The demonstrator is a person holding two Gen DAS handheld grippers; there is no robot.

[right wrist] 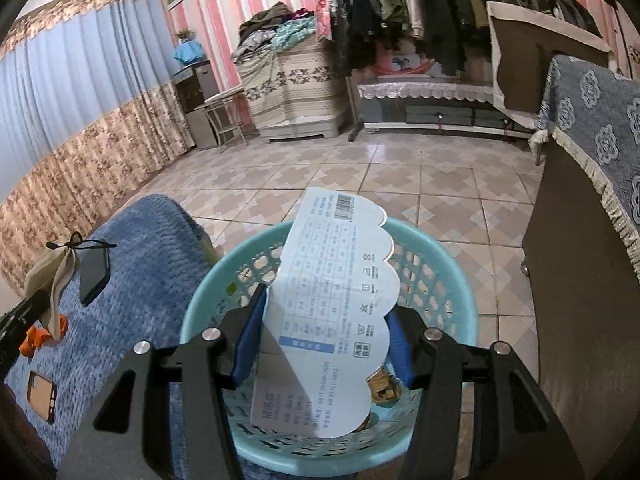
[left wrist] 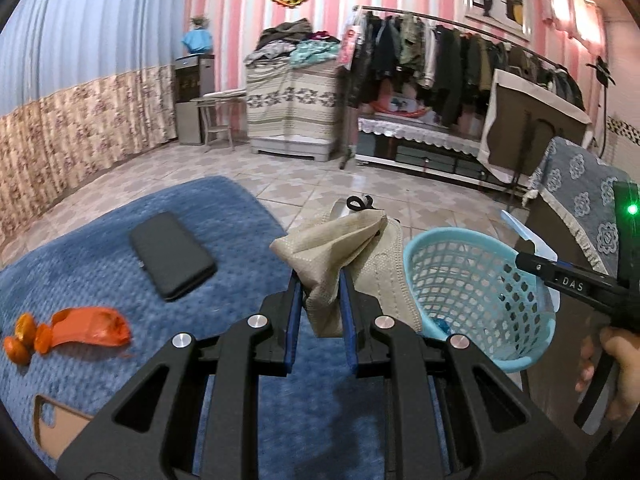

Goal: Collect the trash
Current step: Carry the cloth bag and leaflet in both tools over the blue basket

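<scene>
Left wrist view, left to right: small orange fruit pieces (left wrist: pixel 18 340) at the far left on the blue blanket (left wrist: pixel 100 240), just beside an orange plastic wrapper (left wrist: pixel 90 330). A tan phone case (left wrist: pixel 52 428) lies at the lower left edge, partly cut off. A black phone (left wrist: pixel 172 254) lies flat on the blanket, well apart from the wrapper.

Left tool (left wrist: pixel 318 292) is closed down tight on a beige cloth pouch (left wrist: pixel 332 248); the pouch sticks up between the blue pads, black drawstring at its top. A second beige cloth piece (left wrist: pixel 390 276) sits just behind it, between the pouch and the basket.

Light blue plastic basket (left wrist: pixel 496 344) stands right of the pouch, perforated walls; something small and blue shows at the bottom through the wall, can't tell what. The right tool enters from the right edge over the basket rim, with a white-blue card edge showing.

Right wrist view: right tool (right wrist: pixel 324 320) is narrowed on a white scalloped paper tag (right wrist: pixel 340 300) with printed table and barcode, blue pads pressing both sides. The tag is held directly above the basket (right wrist: pixel 200 320) opening, tilted. Inside the basket, under the tag: a brownish crumpled scrap (right wrist: pixel 384 388) and a bit of green, otherwise hidden by the tag. Tiled floor (right wrist: pixel 400 184) beyond.
</scene>
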